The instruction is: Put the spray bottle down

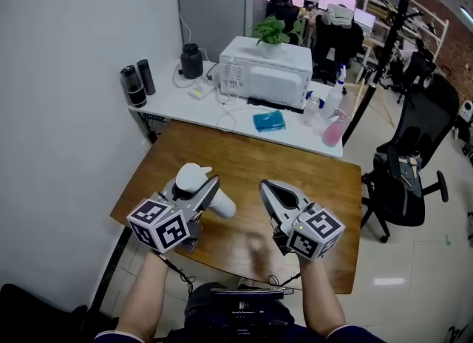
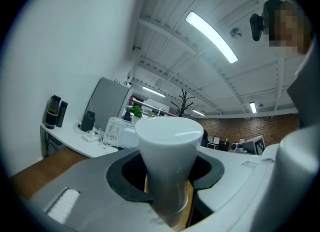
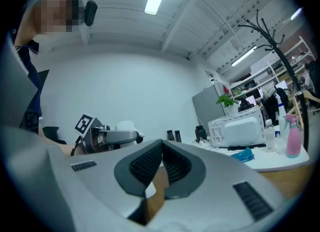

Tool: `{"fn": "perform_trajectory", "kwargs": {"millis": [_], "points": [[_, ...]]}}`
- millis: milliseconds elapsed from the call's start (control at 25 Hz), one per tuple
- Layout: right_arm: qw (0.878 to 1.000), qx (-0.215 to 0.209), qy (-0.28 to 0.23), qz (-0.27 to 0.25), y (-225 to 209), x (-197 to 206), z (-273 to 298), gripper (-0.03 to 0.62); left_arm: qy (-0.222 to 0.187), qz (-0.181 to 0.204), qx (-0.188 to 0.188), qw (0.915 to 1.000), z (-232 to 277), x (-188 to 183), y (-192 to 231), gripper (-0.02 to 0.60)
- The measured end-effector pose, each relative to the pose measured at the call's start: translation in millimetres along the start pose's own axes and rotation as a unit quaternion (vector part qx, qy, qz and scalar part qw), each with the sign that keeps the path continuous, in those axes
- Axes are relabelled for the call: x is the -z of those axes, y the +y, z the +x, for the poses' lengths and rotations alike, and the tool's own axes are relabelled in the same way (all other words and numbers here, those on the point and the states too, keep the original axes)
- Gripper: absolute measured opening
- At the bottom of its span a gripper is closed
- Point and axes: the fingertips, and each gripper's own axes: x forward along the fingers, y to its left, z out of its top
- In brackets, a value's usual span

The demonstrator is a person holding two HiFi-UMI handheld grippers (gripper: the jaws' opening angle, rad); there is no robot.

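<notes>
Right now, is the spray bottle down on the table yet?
Not yet. Done so far: the spray bottle is gripped between the jaws of the left claw. In hand: it looks to be held just above the wooden table, not resting on it. The right claw is shut and holds nothing. Left to do: set the bottle on the table and open the left claw.

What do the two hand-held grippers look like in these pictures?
Both the left gripper and right gripper have smooth grey tapered jaws lined with black ribbed pads. Each carries a white cube with black square markers. Thin black cables hang beneath.
</notes>
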Motion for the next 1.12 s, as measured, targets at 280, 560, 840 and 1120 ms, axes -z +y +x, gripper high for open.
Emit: {"fn": "perform_trajectory", "kwargs": {"millis": [280, 560, 840, 1120], "points": [[0.999, -0.037, 0.025, -0.006, 7.2, 9.9, 26.2, 0.000, 0.011, 0.007, 0.001, 0.9999, 24.8, -2.6, 20.8, 0.198], [0.999, -0.021, 0.041, -0.009, 9.7, 18.1, 39.1, 0.000, 0.036, 0.009, 0.013, 0.9992, 38.3, 5.9, 46.5, 0.198], [0.998, 0.006, 0.065, 0.004, 2.7, 38.9, 54.8, 0.000, 0.060, 0.030, 0.005, 0.9977, 61.6, 31.7, 90.9, 0.198], [0.996, 0.023, 0.083, 0.015, -1.8, 57.6, 63.4, 0.000, 0.069, 0.050, -0.012, 0.9963, 90.8, 53.4, 125.8, 0.198]]}}
